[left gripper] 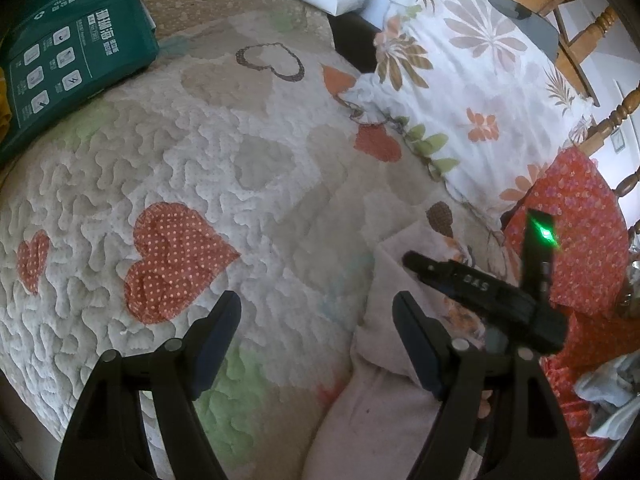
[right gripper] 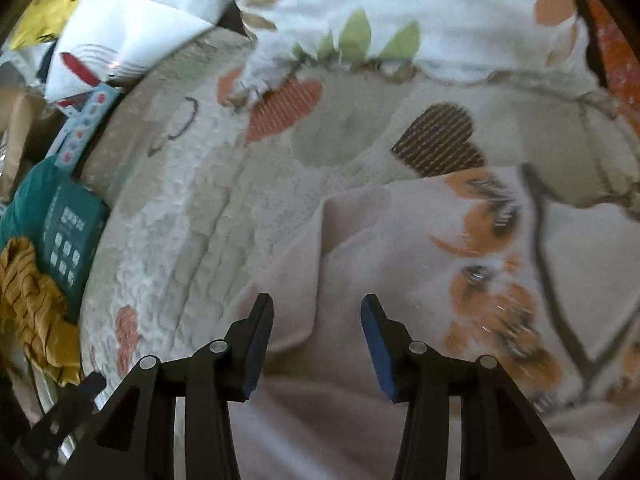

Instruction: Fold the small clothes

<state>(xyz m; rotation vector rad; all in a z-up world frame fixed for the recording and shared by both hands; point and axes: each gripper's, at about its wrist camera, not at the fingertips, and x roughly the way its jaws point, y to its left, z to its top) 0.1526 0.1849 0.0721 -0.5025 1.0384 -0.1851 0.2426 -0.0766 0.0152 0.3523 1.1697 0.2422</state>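
A pale pink small garment (left gripper: 380, 380) lies on the heart-patterned quilt (left gripper: 224, 152), at the lower right of the left wrist view. It fills the lower right of the right wrist view (right gripper: 400, 248) and has an orange and black print (right gripper: 492, 320). My left gripper (left gripper: 318, 312) is open and empty, its right finger over the garment's left edge. My right gripper (right gripper: 316, 316) is open and empty, just above the garment near a fold. The right gripper's black body (left gripper: 480, 292) with a green light shows in the left wrist view.
A green bag (left gripper: 68, 52) lies at the quilt's far left. A floral pillow (left gripper: 472, 80) lies at the far right. A red patterned cloth (left gripper: 580, 248) lies right of the garment. A yellow striped cloth (right gripper: 32, 300) lies at the left. A wooden chair (left gripper: 592, 32) stands behind.
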